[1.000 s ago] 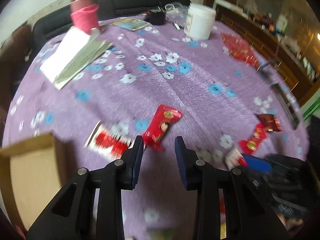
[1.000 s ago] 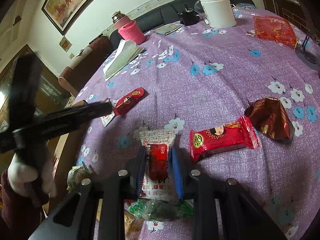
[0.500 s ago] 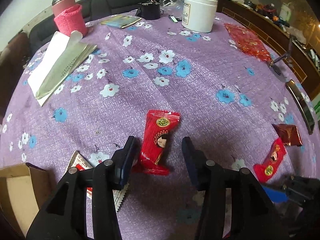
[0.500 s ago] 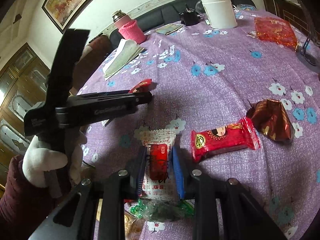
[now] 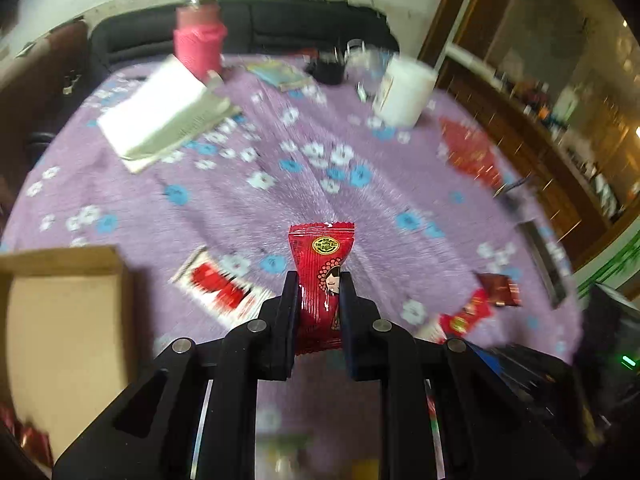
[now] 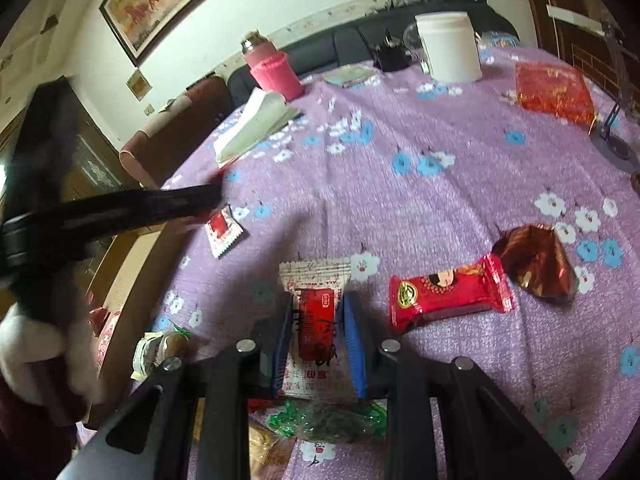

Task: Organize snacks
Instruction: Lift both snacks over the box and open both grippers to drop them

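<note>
Snacks here look light, crinkly and slippery, best pinched mid-body: the left tongs (image 5: 319, 292) clamp a red candy packet (image 5: 321, 276) above the desk (image 5: 248, 208), while the right tongs (image 6: 318, 312) grip a white sachet (image 6: 314, 312) low over it.

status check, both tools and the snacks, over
Left tool shut on red cartoon-face snack packet, lifted. Right tool shut on white-and-red sachet. Nothing blocking.

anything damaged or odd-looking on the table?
One oddity: the dark brown wrapper right of the red snack bar lies crumpled and opened, unlike the sealed packets. Whether it is empty cannot be told.
</note>
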Motion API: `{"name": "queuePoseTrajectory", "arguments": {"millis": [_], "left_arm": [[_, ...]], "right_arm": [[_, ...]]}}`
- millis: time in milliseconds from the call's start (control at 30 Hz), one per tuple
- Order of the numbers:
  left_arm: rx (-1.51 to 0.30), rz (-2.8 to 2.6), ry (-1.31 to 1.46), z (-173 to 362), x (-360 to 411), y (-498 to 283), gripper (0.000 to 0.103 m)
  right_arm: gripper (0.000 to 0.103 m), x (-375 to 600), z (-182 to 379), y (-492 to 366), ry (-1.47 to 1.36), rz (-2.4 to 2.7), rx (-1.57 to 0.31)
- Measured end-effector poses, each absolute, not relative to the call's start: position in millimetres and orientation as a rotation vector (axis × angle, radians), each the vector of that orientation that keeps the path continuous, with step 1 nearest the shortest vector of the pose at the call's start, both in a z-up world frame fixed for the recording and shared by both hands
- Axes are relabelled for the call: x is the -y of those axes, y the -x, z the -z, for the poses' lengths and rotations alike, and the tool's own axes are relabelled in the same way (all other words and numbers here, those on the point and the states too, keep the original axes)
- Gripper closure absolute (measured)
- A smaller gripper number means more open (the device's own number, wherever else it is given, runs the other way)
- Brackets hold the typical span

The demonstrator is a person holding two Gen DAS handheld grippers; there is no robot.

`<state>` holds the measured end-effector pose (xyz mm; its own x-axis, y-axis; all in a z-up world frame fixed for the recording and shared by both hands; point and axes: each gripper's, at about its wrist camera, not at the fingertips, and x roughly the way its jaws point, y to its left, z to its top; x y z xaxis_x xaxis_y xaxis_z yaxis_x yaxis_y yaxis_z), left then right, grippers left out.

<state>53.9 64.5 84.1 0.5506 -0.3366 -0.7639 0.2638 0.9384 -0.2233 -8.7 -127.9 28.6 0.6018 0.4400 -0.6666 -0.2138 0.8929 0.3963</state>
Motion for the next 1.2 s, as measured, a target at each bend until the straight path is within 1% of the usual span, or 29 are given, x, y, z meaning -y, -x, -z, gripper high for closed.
{"name": "queuePoseTrajectory", "arguments": {"millis": [133, 200, 333, 500, 567, 600, 767, 867, 900, 967, 1033, 1100, 1200], "left_arm": [[-0.828, 0.365, 0.141, -126.7, -103.9, -4.1, 0.086], [-0.781, 0.366, 0.157, -150.4, -123.6, 21.5, 0.086], [-0.679, 0.377, 0.201, -202.3, -171.4, 78.8, 0.086], [-0.577, 0.408, 0.285, -270.8, -239.1, 143.4, 0.086], [-0.547, 0.381, 0.276, -295.8, -261.1, 158.5, 0.086], [-0.522, 0.337, 0.253, -318.0, -275.9, 167.4, 0.086], [-0.419, 0.112, 0.152, -407.3, -327.7, 183.6, 0.085], [-0.382, -0.008, 0.107, -435.7, -348.2, 178.3, 0.085], [-0.363, -0.082, 0.062, -441.0, -352.1, 172.5, 0.085], [-0.352, -0.153, 0.019, -435.4, -357.6, 160.1, 0.085], [-0.377, -0.166, 0.013, -414.3, -361.6, 142.3, 0.085], [-0.440, -0.137, 0.011, -377.6, -359.4, 116.9, 0.085], [-0.546, -0.074, 0.023, -309.6, -350.8, 78.2, 0.085]], "right_arm": [[0.075, 126.8, -38.9, 16.4, -0.262, -0.362, -0.802], [0.075, 129.1, -47.7, 22.4, -0.317, -0.387, -0.806], [0.075, 125.1, -96.4, 52.5, -0.365, -0.451, -0.758], [0.075, 112.0, -199.3, 94.8, -0.334, -0.537, -0.633], [0.075, 102.1, -245.1, 106.3, -0.285, -0.553, -0.583], [0.075, 96.6, -271.1, 111.8, -0.257, -0.558, -0.555], [0.075, 62.9, -391.9, 120.5, -0.156, -0.576, -0.452], [0.075, 41.1, -441.9, 115.9, -0.115, -0.545, -0.410], [0.075, 35.2, -450.7, 112.8, -0.113, -0.544, -0.407], [0.075, 22.1, -457.7, 99.9, -0.113, -0.546, -0.418], [0.075, 8.9, -444.2, 87.8, -0.111, -0.558, -0.447], [0.075, -7.2, -412.7, 70.7, -0.099, -0.576, -0.508], [0.075, -35.3, -337.3, 35.2, -0.078, -0.592, -0.636]]}}
